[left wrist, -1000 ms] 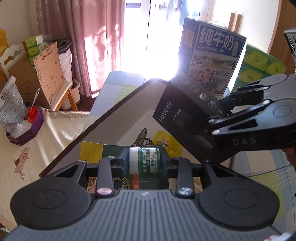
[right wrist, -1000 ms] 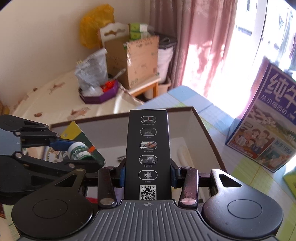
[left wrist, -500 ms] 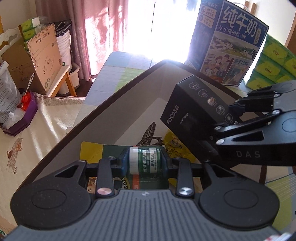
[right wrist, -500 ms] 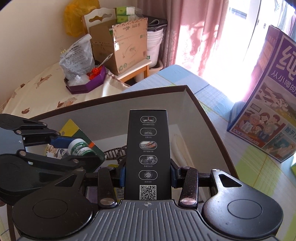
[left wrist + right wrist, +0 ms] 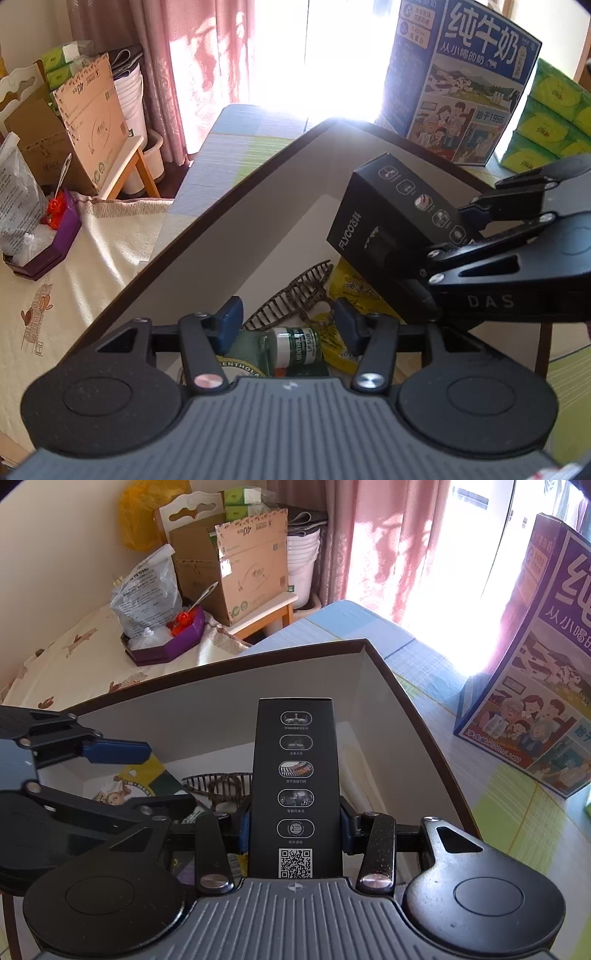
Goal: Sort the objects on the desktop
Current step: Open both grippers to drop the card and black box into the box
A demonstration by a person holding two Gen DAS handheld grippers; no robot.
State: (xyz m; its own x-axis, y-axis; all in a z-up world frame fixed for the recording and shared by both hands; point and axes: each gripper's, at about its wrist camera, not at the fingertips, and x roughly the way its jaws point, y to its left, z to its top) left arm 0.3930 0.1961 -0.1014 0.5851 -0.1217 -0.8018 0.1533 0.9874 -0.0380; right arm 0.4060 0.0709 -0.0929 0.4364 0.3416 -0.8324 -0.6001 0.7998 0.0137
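While the left gripper hangs w/ jaws spread wide and nothing between them, the lip-salve pack lies just below, on the floor of the storage box, apart from both blue pads. Judging by that, this item counts as sorted. The right gripper is clamped on the black FLYCO carton, gripping it by its long sides, carton pointing forward over the box interior and not resting on anything I can see; that one isn't placed yet.

Box contents so far: salve pack w/ its green-yellow card, a brown claw hair clip, a yellow packet w/ Chinese print partly under the carton. Rest of the box floor looks bare, white.

Outside the box, a big blue milk carton stands near its far rim on the tabletop; whether it needs sorting, can't tell.
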